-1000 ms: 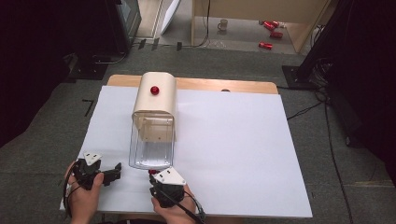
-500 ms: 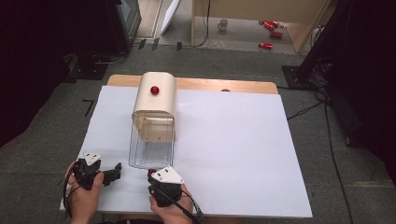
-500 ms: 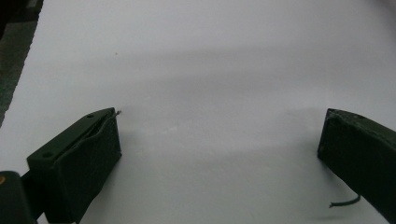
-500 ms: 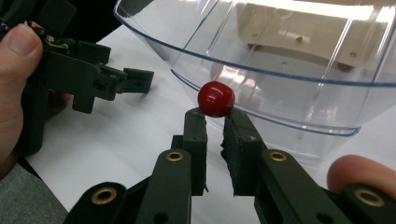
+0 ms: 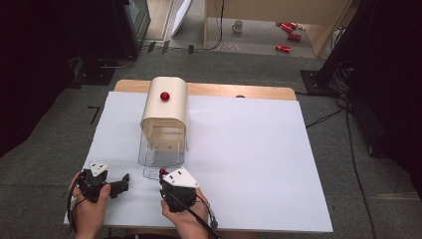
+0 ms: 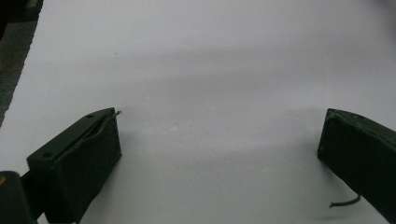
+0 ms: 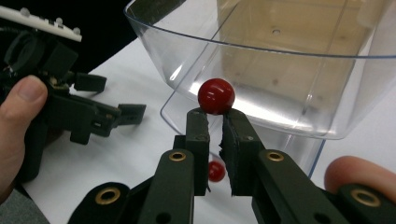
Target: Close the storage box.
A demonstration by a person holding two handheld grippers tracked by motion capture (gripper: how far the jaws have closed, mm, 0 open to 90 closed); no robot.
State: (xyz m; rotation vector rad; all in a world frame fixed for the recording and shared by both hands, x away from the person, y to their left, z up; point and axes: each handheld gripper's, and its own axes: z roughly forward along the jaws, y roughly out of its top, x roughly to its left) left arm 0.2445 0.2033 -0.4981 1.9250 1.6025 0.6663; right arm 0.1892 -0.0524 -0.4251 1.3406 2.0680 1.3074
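From the high view, I am holding my left gripper [image 5: 122, 183] low over the white bench [image 5: 249, 164] near its front-left corner, and my right gripper [image 5: 162, 174] is sitting just in front of the clear plastic container [image 5: 161, 144]. A small red knob [image 5: 162, 172] is showing right at my right gripper's tips. A beige cover [image 5: 165, 107] with a red ball [image 5: 164, 96] on top is lying over the far part of the container.

In the left gripper view, my left gripper [image 6: 219, 140] is standing wide open above bare white bench [image 6: 210, 60], holding nothing.

In the right gripper view, my right gripper [image 7: 215, 122] is closing nearly all the way, its pads pinching just under the red knob [image 7: 215, 95] in front of the clear container's curved rim [image 7: 261, 46]. My left gripper [image 7: 133, 112] is lying off to one side, apart from the container
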